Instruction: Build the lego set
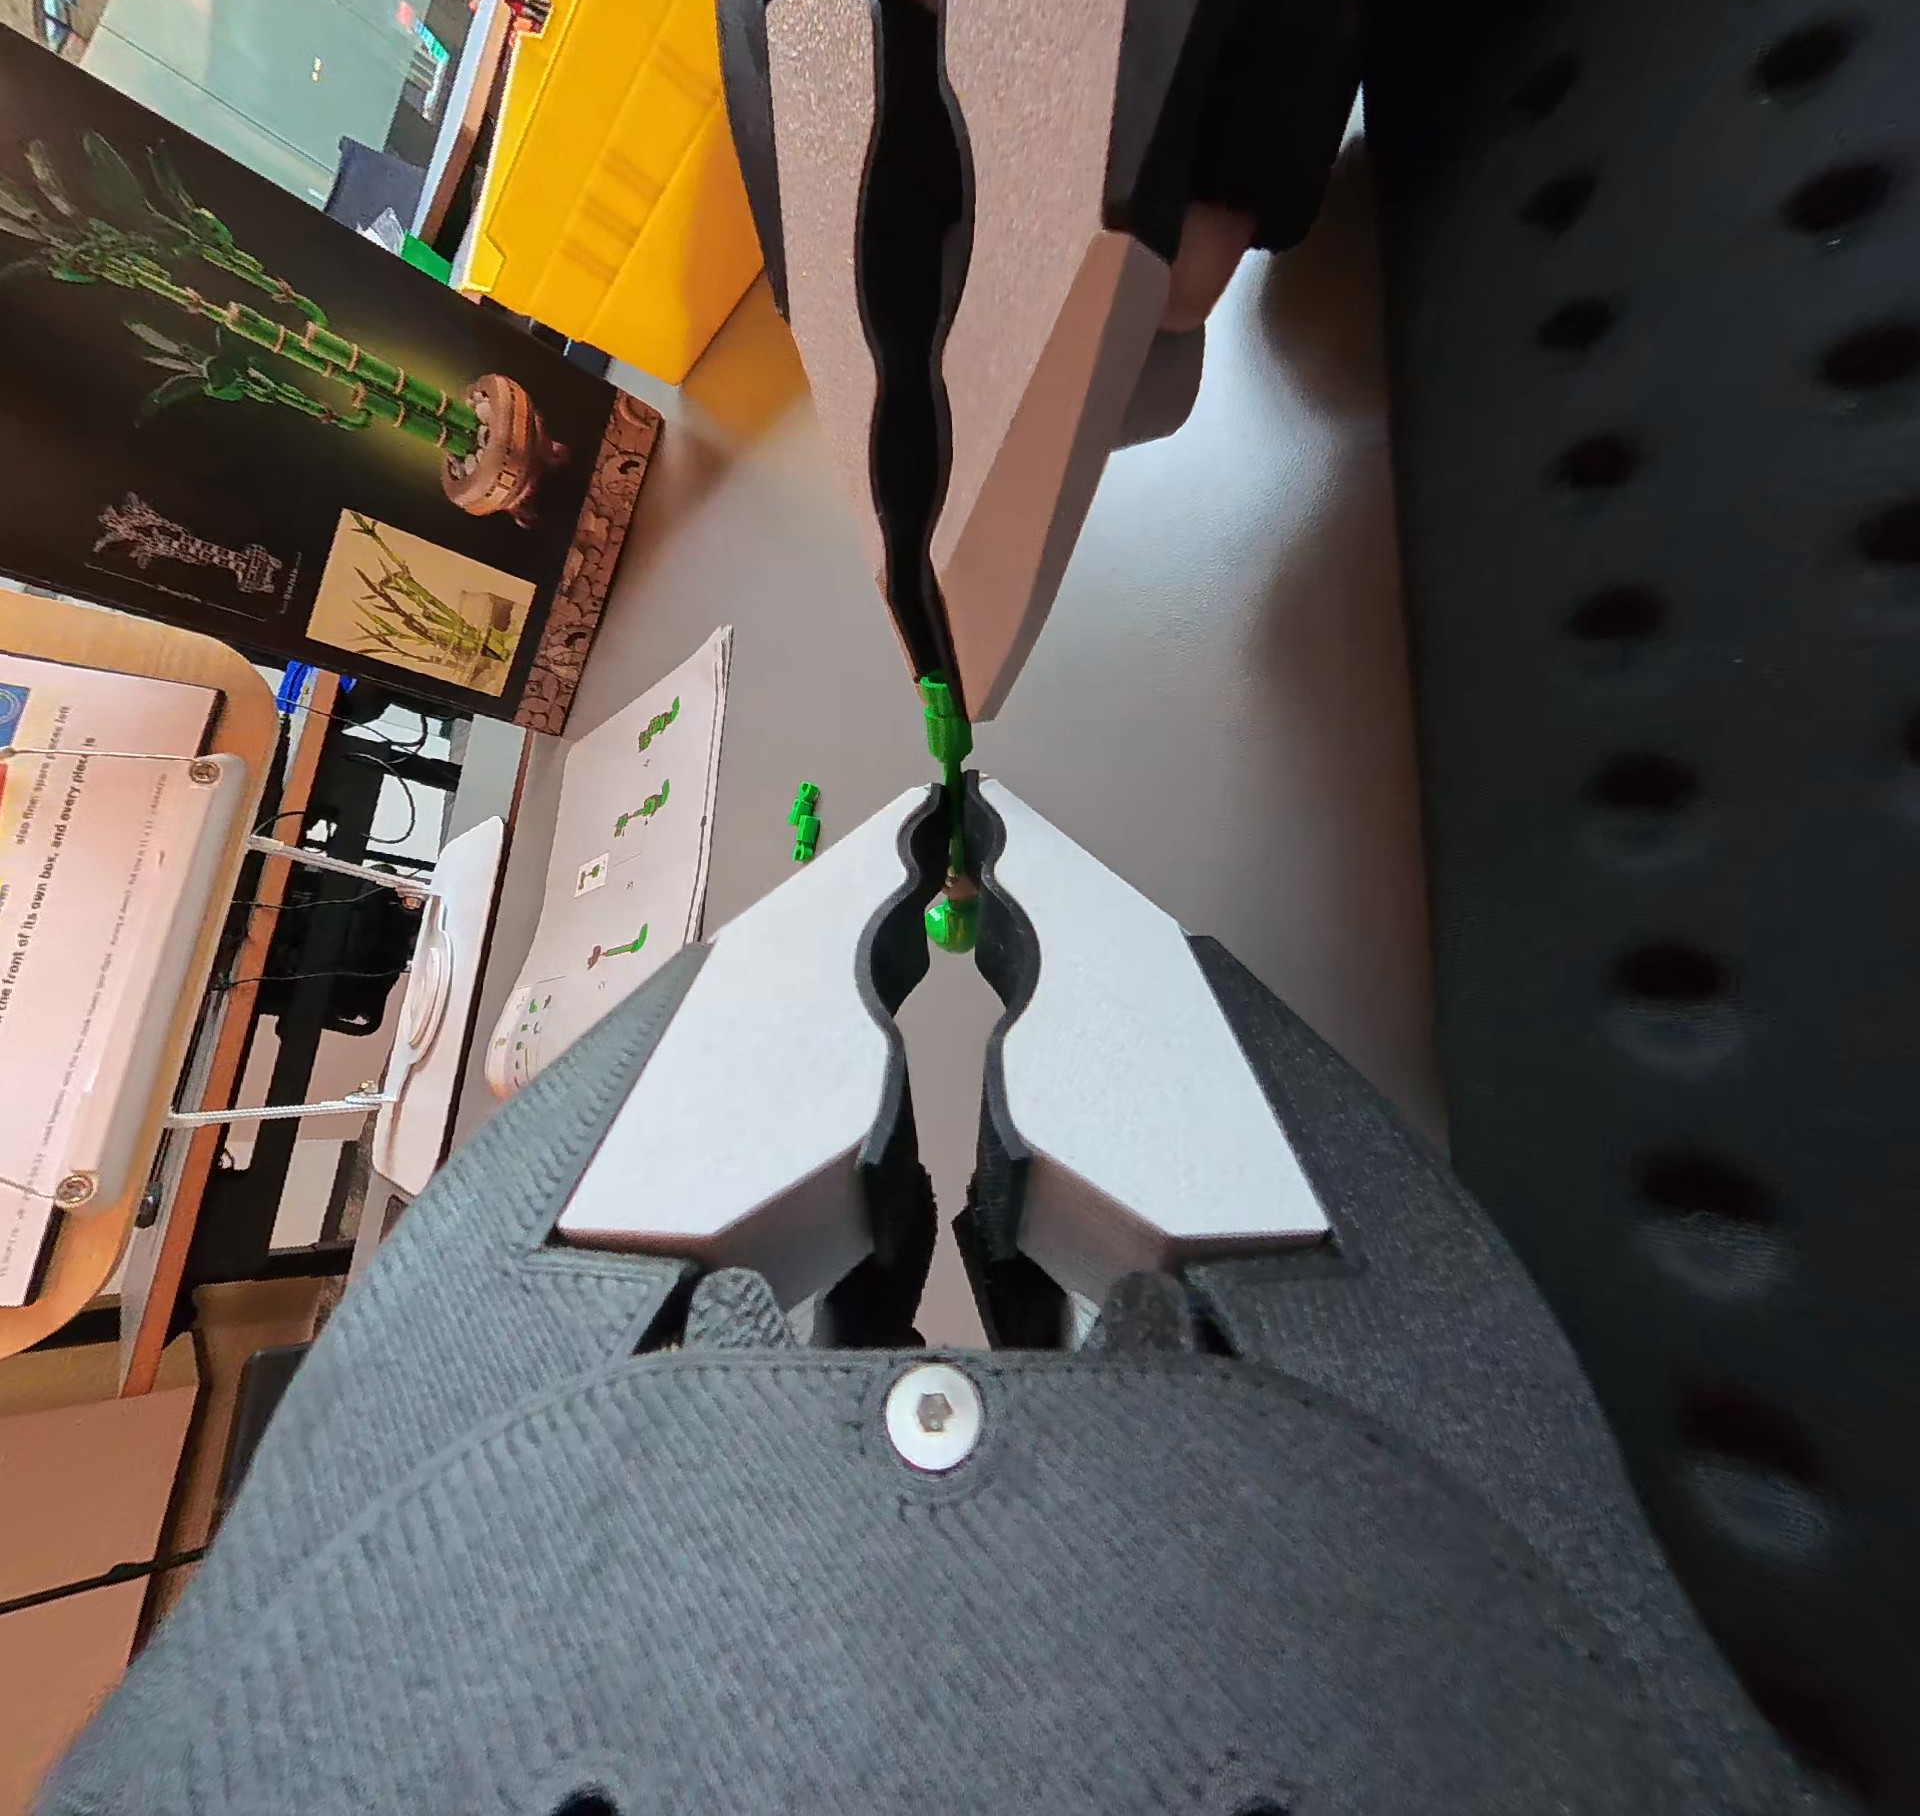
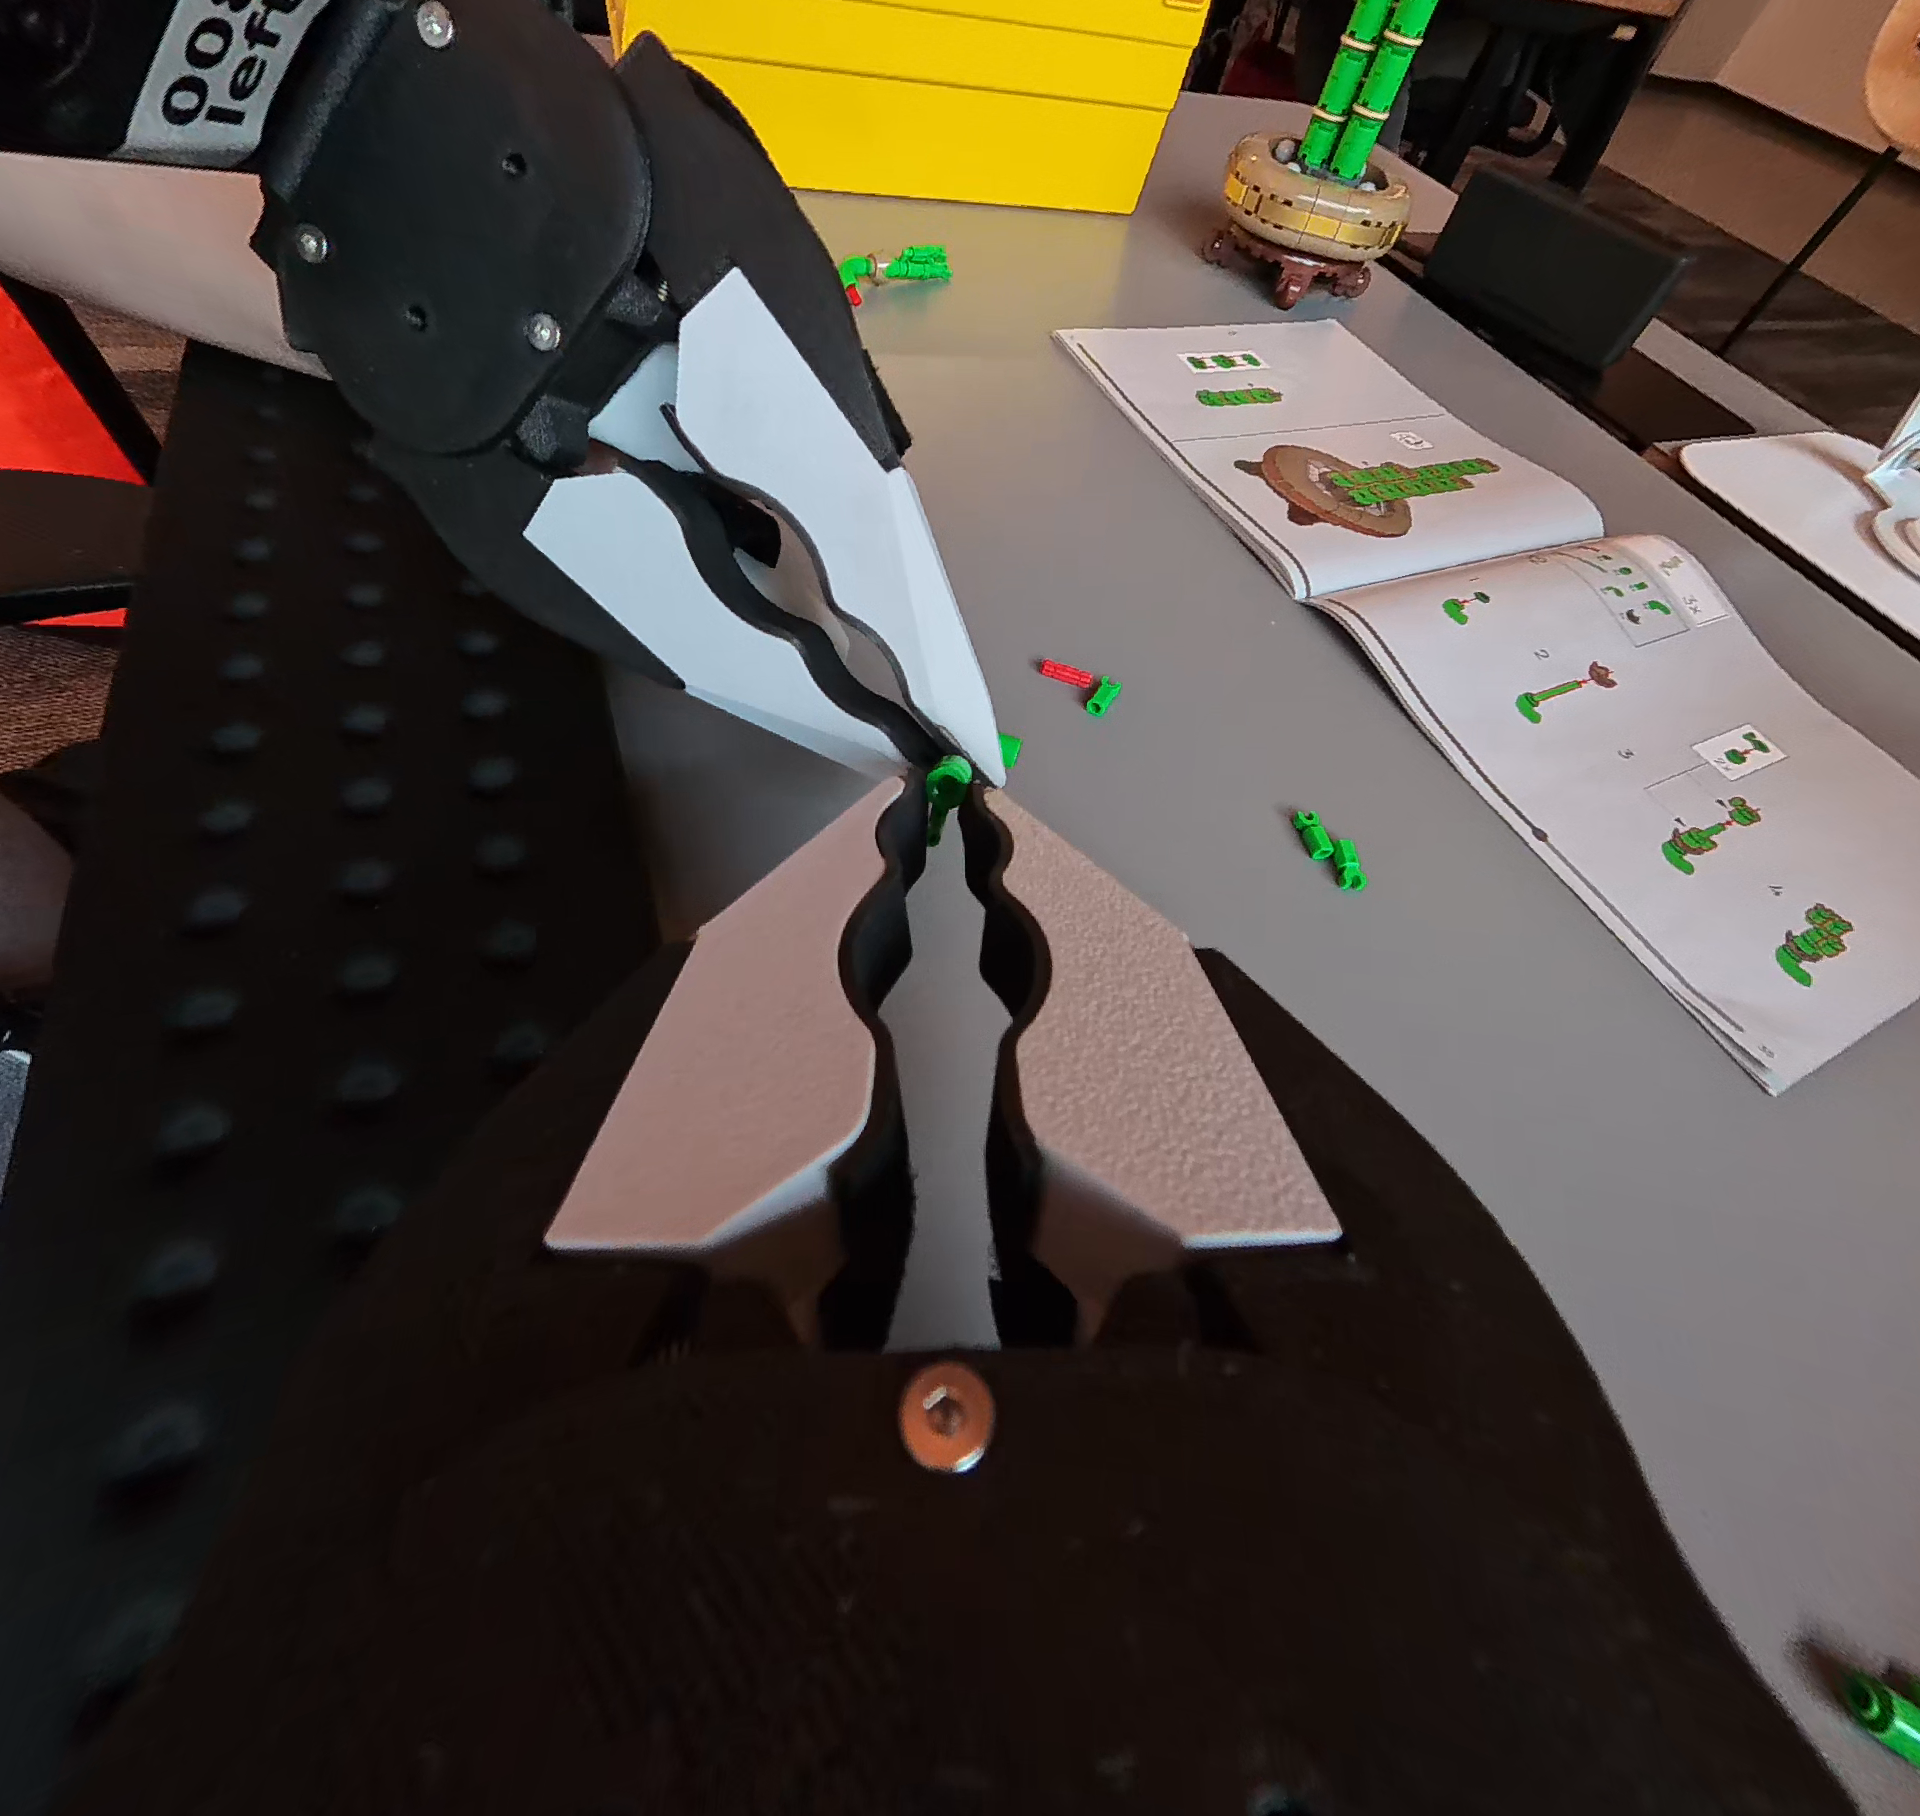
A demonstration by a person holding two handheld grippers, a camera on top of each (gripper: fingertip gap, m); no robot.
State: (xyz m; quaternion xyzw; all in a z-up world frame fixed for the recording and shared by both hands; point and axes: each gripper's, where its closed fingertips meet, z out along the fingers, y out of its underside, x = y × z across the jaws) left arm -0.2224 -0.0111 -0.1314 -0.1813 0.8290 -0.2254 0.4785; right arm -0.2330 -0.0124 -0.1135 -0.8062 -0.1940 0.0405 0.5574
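My left gripper is shut on a thin green lego stem whose rounded green end sits between the pads. My right gripper comes in from above, tip to tip, shut on a small green connector piece at the stem's far end. In the right wrist view my right gripper grips that green piece, and the left gripper meets it from the upper left. Both hold the parts above the grey table.
An open instruction booklet lies to the right, with loose green pieces and a red pin near it. A built bamboo model in a pot and a yellow bin stand at the back. A black perforated panel is on the left. The grippers are tip to tip, or close to it.
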